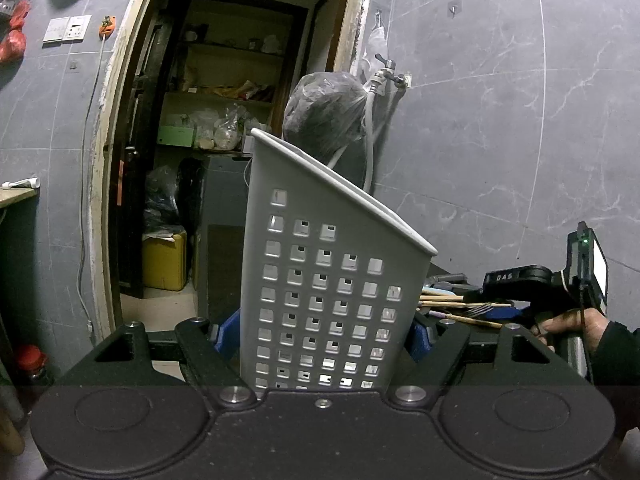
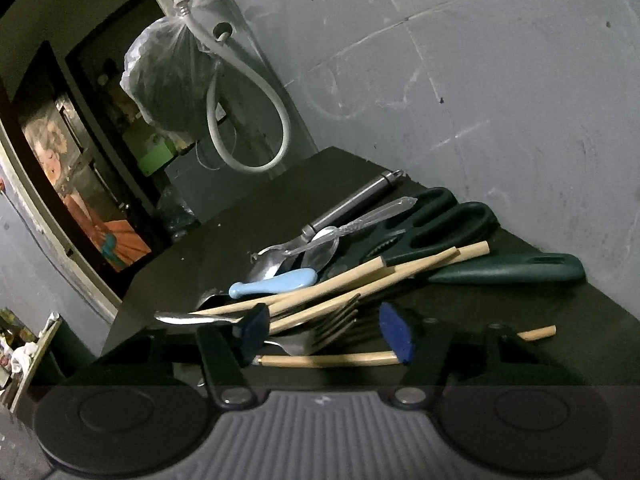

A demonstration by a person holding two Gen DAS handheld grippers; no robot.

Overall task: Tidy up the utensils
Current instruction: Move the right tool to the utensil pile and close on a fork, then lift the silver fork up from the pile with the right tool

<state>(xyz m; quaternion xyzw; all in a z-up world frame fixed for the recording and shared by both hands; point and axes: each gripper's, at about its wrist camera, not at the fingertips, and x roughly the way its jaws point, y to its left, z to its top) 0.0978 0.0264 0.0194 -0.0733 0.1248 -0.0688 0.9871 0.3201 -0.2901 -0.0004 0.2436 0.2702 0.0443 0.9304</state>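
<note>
The holder (image 1: pixel 320 280) is clamped upright between the left gripper (image 1: pixel 320 336) fingers, mouth up, likely so utensils can be dropped in. The pile (image 2: pixel 340 272) lies near the desk (image 2: pixel 224 240) far edge by the wall. The right gripper (image 2: pixel 328 332) is pitched down over it, fingers half open, straddling a fork (image 2: pixel 332 324) and chopstick (image 2: pixel 328 359), nothing gripped yet.

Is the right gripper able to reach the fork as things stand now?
Probably yes. The right gripper stands open around the fork, whose tines lie between its pads. Wooden chopsticks crowd it, so one might get pinched too.
</note>
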